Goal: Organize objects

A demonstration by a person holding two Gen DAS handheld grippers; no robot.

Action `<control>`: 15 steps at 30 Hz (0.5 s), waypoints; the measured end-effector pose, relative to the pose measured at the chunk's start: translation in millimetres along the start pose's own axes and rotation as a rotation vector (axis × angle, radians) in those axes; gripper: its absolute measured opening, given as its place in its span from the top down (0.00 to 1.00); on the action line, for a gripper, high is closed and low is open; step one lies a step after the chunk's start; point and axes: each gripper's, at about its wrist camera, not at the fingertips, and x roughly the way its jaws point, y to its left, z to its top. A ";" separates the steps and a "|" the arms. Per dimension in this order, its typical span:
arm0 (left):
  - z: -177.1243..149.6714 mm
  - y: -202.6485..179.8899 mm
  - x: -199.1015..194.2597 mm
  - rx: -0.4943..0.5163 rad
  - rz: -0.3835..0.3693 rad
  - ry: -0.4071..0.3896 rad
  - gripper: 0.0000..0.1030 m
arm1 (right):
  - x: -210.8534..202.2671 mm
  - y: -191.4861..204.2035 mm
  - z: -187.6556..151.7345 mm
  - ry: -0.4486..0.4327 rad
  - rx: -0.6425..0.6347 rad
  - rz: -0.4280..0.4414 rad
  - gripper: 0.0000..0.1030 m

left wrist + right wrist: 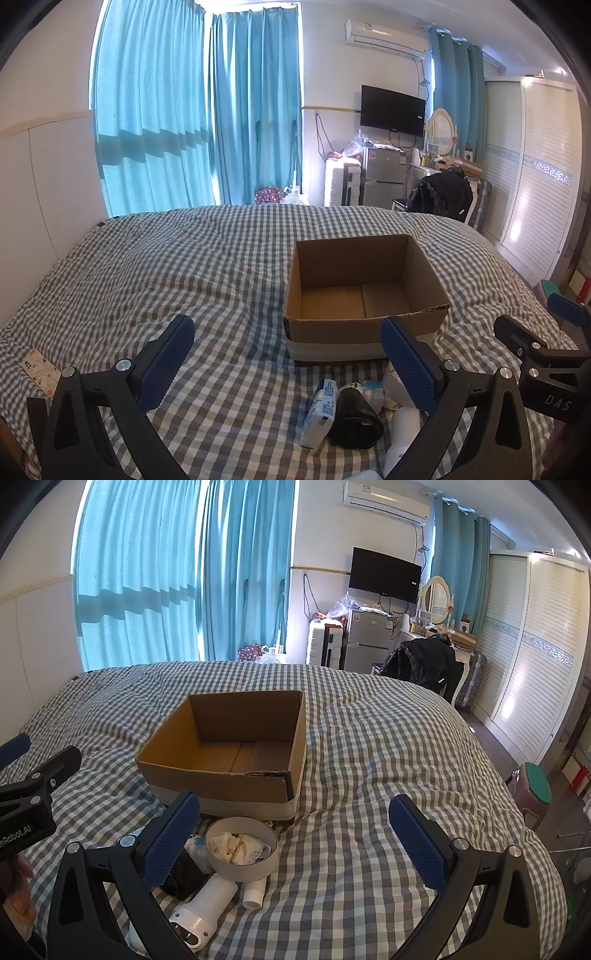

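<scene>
1. Bed (369, 738) with a grey-and-white checked cover.
2. Open cardboard box (229, 746) stands on it.
3. Just before the box: round tub (242, 853), white torch (207, 904), small white bottle (255, 891), black cylinder (354, 417), tissue pack (321, 413).

In the left wrist view the right blue pad of the left gripper (288, 365) covers most of the round white container (393, 382) and part of the white flashlight (400, 432), whose lower end runs off the bottom edge. In the right wrist view the left pad of the right gripper (295, 840) hides most of the black cylinder (183, 880) and the small white-and-blue packet (195, 845), whose print is too small to read. The cardboard box (218, 775) has its near wall blocking the front strip of its floor, and the crumpled contents of the round container cannot be told apart.
</scene>
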 end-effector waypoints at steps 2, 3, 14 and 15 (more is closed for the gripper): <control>1.2 -0.2 -3.1 0.008 -0.003 -0.005 0.00 | -3.2 -0.7 1.6 -0.007 0.001 0.002 0.00; 2.1 -1.1 -5.6 0.013 -0.005 -0.010 0.00 | -4.8 -0.7 2.3 -0.011 -0.001 0.005 0.00; 7.3 -5.3 -19.2 0.021 -0.042 -0.009 0.00 | -30.3 -5.7 8.9 -0.067 -0.013 0.018 0.00; 6.5 -6.0 -17.8 0.023 -0.043 -0.003 0.00 | -30.1 -6.1 8.4 -0.064 -0.013 0.021 0.00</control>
